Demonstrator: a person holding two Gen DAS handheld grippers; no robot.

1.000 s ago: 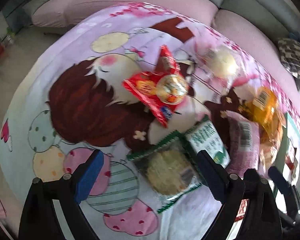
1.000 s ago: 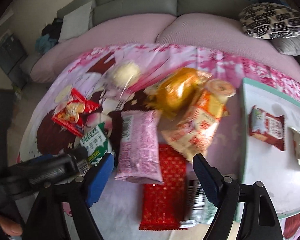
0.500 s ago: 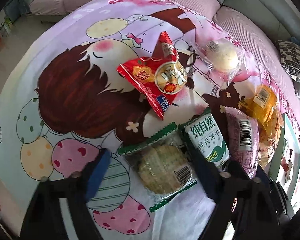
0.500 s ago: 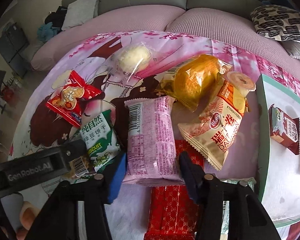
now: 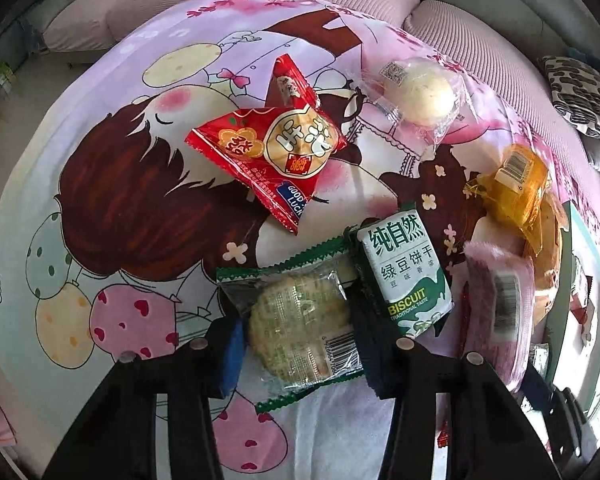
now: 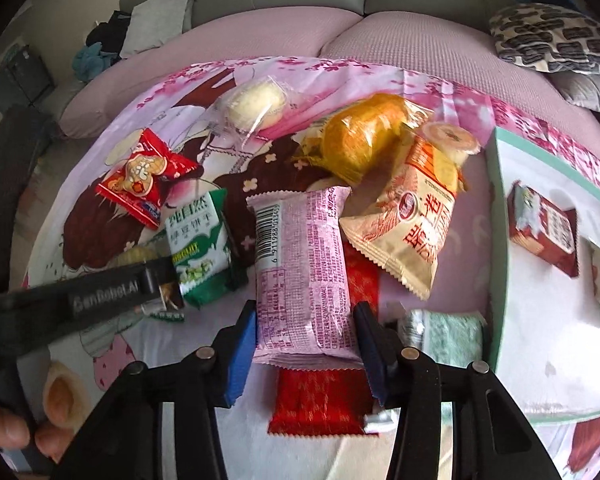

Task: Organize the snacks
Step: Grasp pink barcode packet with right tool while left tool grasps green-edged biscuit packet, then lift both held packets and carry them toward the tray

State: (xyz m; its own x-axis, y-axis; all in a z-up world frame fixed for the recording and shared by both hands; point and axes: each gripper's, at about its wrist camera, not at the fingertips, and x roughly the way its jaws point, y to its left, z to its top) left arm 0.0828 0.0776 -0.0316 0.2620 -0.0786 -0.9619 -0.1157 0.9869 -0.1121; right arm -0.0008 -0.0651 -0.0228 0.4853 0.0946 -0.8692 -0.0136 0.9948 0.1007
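The green-and-white biscuit pack [image 5: 404, 276] reads "BISCUIT TRADITIONAL TASTE"; the red snack packet [image 5: 268, 152] shows "GOOD LUCK"; the left gripper [image 6: 100, 296] carries "GenRobot.AI".

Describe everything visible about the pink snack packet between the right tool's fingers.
The pink snack packet is a long pillow-style wrapper of glossy film, printed with small text and a barcode near its far end, ends crimped. It lies flat on the cartoon-print cloth, lengthwise along the right tool, whose jaws have just been closing and now press its near sides. Its near end overlaps a red patterned packet; a cream packet touches its far right corner.
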